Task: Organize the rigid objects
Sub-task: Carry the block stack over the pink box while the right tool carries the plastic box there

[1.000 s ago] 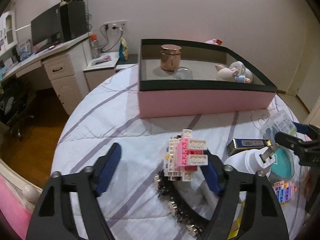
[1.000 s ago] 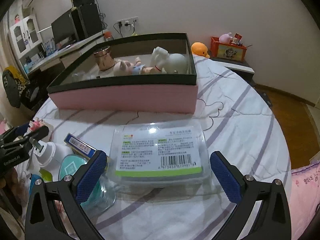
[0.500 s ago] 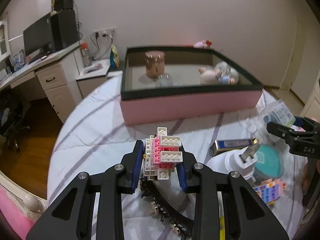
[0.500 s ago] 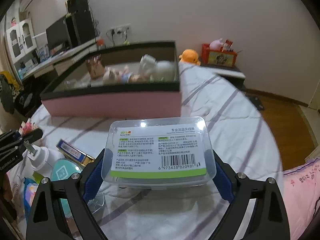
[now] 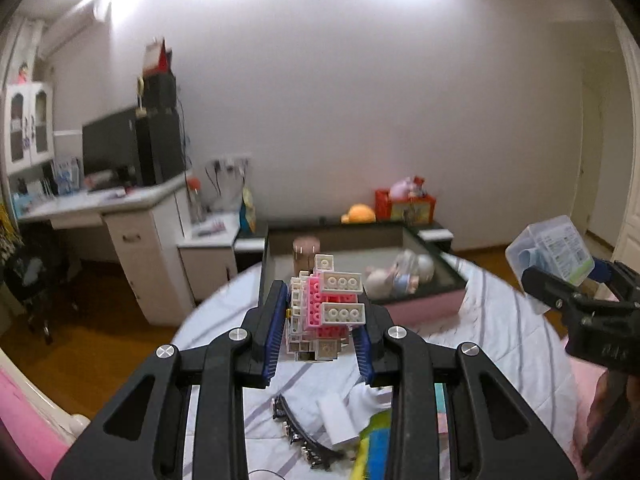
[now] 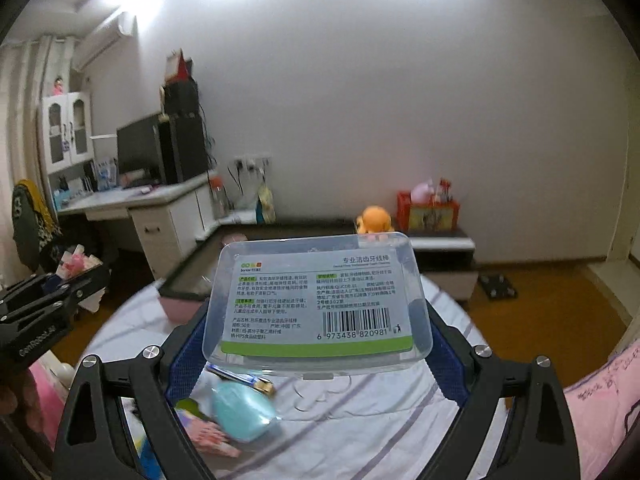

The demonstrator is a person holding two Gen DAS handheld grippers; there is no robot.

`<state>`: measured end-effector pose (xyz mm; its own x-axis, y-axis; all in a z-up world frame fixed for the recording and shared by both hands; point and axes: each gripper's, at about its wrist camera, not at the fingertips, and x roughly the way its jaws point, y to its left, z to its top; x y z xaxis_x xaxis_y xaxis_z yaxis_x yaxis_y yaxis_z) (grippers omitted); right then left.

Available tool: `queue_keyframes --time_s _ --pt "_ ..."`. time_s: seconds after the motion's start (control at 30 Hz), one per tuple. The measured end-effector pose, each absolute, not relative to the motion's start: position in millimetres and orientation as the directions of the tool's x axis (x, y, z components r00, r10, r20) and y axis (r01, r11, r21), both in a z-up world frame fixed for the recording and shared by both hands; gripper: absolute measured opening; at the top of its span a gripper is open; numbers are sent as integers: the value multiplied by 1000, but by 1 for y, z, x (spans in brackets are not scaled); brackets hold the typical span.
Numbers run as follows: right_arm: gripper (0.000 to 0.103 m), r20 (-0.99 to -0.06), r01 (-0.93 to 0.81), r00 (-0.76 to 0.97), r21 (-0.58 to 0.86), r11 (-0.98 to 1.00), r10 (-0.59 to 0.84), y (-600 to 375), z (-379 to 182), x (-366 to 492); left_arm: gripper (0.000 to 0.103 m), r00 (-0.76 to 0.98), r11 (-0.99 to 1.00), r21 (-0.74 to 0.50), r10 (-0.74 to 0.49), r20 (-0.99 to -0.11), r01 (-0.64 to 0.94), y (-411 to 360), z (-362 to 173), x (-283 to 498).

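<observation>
Two grips: left gripper clamps knobbly pink/white brick model, right gripper clamps clear plastic box.

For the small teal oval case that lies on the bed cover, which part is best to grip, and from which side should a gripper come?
Probably across its narrow middle, coming from above. The teal oval case lies flat on the striped bed cover, its long axis slanted, so pads on the two long sides span the least width. Its rounded ends would likely slip. A gold-capped blue box crowds its far end.
</observation>
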<state>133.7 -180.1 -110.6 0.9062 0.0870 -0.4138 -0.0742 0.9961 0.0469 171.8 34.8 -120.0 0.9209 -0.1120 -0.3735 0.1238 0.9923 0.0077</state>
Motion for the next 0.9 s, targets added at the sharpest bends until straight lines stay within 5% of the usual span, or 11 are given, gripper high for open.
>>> queue_keyframes --time_s 0.37,0.9 --pt "94 -256 -77 963 38 996 84 -163 -58 82 31 969 991 51 -108 -221 123 19 -67 114" --pt "94 -218 -103 970 27 994 106 -155 -43 72 31 979 993 87 -61 -196 79 25 -50 103"
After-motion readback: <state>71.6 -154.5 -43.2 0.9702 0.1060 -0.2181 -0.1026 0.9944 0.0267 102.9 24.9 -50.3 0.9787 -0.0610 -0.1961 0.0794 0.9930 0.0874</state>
